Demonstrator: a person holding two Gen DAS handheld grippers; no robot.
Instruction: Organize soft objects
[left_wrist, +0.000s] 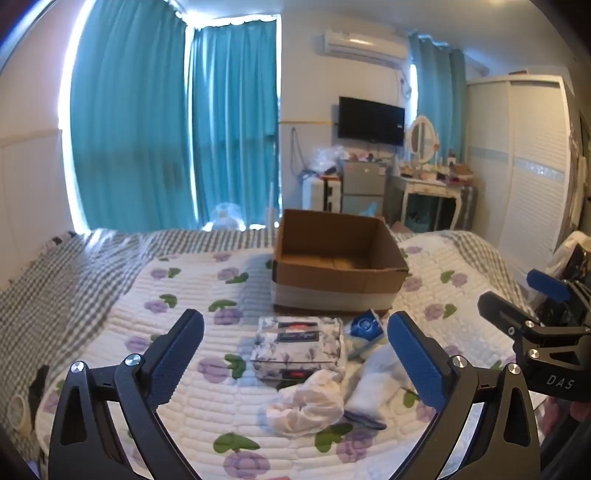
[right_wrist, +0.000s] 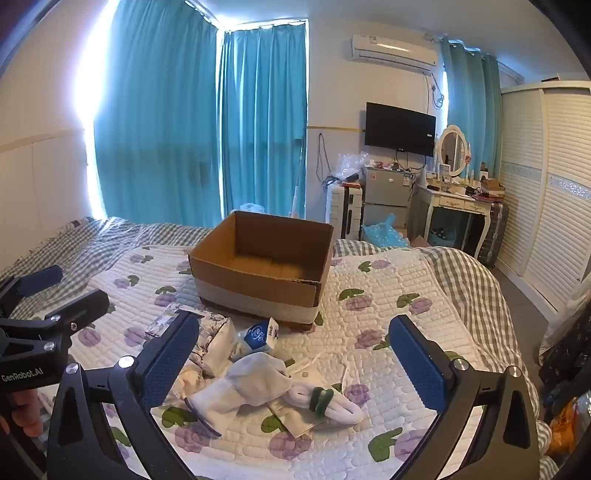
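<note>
An open, empty cardboard box (left_wrist: 338, 271) stands on the bed; it also shows in the right wrist view (right_wrist: 258, 277). In front of it lies a pile of soft things: a floral tissue pack (left_wrist: 297, 345), a blue-and-white packet (left_wrist: 364, 325), a crumpled white cloth (left_wrist: 306, 404) and white socks (left_wrist: 376, 386). In the right wrist view I see the tissue pack (right_wrist: 210, 332), the blue-and-white packet (right_wrist: 258, 334), the white socks (right_wrist: 240, 387) and a rolled white pair with a green band (right_wrist: 325, 400). My left gripper (left_wrist: 295, 354) is open above the pile. My right gripper (right_wrist: 295, 358) is open above the socks.
The bed has a white quilt with purple flowers (right_wrist: 388, 295) over a grey checked sheet (left_wrist: 55, 280). Teal curtains (left_wrist: 166, 129), a small fridge (right_wrist: 386, 199), a dressing table (right_wrist: 458, 206) and a white wardrobe (right_wrist: 546, 184) stand beyond the bed.
</note>
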